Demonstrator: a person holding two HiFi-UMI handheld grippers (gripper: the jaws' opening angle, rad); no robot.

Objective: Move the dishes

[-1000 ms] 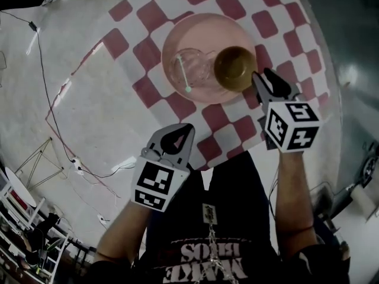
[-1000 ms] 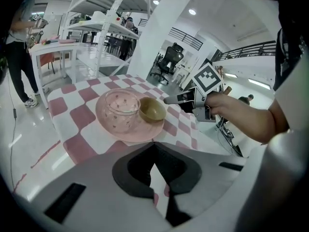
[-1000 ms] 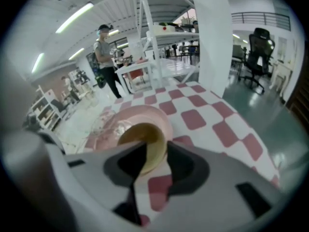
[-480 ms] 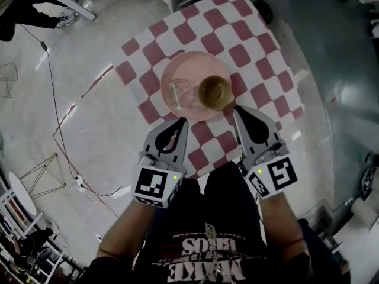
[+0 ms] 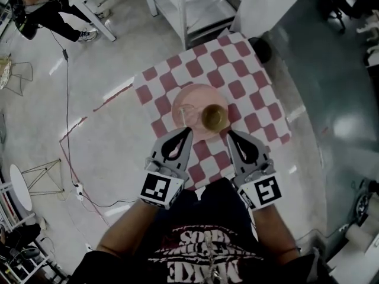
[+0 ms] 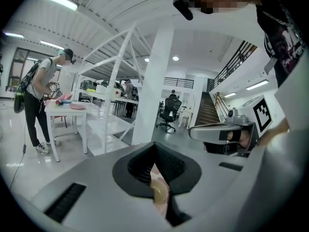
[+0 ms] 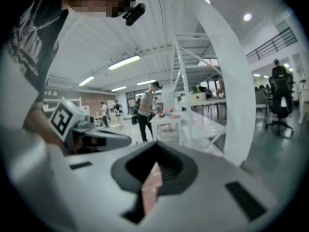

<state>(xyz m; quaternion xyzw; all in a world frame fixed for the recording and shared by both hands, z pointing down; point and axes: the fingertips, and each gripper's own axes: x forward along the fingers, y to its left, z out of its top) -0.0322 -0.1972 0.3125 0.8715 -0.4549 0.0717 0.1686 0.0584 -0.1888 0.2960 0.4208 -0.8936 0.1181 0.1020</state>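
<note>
Left gripper: jaws together, nothing between them. Pink plate lies on the checkered table just ahead of both sets of tips, carrying a clear glass on the left-gripper side, with a brown bowl just beside it toward the right gripper. Right gripper: jaws together, empty.

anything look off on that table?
Nothing stands out. The brown bowl and a clear glass sit on the pink plate on the checkered tablecloth; no spill visible. Glass too small to judge tilt.
</note>
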